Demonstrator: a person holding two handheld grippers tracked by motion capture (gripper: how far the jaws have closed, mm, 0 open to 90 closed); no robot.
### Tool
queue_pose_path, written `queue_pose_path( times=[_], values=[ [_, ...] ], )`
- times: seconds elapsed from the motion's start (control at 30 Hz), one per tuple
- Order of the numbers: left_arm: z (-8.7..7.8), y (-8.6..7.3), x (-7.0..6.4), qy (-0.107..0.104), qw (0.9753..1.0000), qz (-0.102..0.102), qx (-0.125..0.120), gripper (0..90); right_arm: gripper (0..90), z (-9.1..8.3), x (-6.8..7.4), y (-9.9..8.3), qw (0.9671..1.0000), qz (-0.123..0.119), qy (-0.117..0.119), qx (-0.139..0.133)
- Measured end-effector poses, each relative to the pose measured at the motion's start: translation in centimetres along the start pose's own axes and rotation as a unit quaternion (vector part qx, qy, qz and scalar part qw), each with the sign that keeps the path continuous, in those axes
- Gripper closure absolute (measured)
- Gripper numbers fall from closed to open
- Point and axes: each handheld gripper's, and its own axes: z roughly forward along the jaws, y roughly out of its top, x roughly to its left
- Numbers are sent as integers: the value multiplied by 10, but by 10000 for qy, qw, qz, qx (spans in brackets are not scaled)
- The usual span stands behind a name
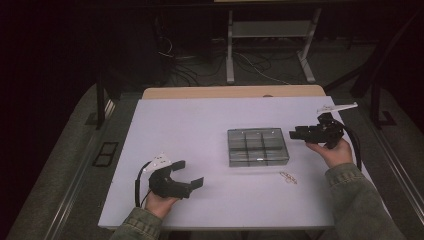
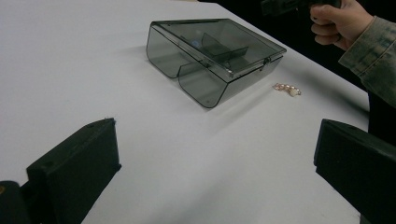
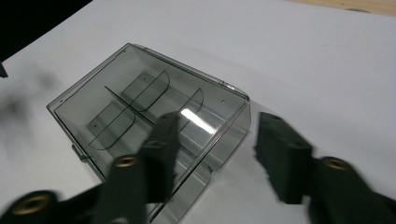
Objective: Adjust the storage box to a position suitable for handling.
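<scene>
— High view, nearest first: what sits at the table's front edge?

— The left tool, its jaws spread wide and holding nothing, hovers over the white table at the near left. It points toward the box, which lies well off to its right.

— And further in?

— A small pink bead trinket lies loose on the table, just in front of the box's near right corner. Beyond it is the smoky transparent plastic compartment box, lid shut, its long side running left to right.

— Which hand is closer?

— The right. The right tool, held just beside the box's far right corner, has its jaws parted and empty, aimed leftward at the box; in the right gripper view the box's end wall lies directly ahead of the jaws.
</scene>
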Motion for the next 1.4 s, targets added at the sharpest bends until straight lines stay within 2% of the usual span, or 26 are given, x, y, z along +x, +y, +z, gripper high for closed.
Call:
queue_pose_path(
  times=[0.07, 0.1, 0.2, 0.23, 0.57, 0.93, 1.1, 1.3, 1.4],
  values=[
    [0, 0, 0, 2, 10000, 2, -5, 0, 705, 1, -1, 0, 9999, -19, 96, -49],
    [0, 0, 0, 4, 10000, 2, -7, 0, 705, 1, -1, 0, 9999, -19, 96, -49],
    [-1, 0, 0, 10, 10000, -2, -13, 0, 860, 3, -1, -1, 10000, -73, 40, -52],
    [-1, 0, 0, 7, 10000, -8, -16, 0, 891, 6, -1, -1, 10000, -65, -49, 17],
    [0, 0, 0, -6, 10000, 19, 4, 0, 894, 28, -1, -9, 9986, 22, -312, 420],
    [-1, 0, 1, 24, 10000, -15, -36, 0, 895, 46, -2, -22, 9965, 141, -244, 793],
    [0, -1, 1, 19, 10000, -12, 18, 0, 895, 48, -4, -25, 9958, 244, -180, 869],
    [0, -1, 2, 27, 10000, -33, 10, 0, 895, 48, -5, -27, 9959, 220, -139, 871],
    [-2, -1, 1, 48, 10000, -35, -34, 0, 895, 49, -3, -28, 9950, 206, -144, 966]
  ],
)
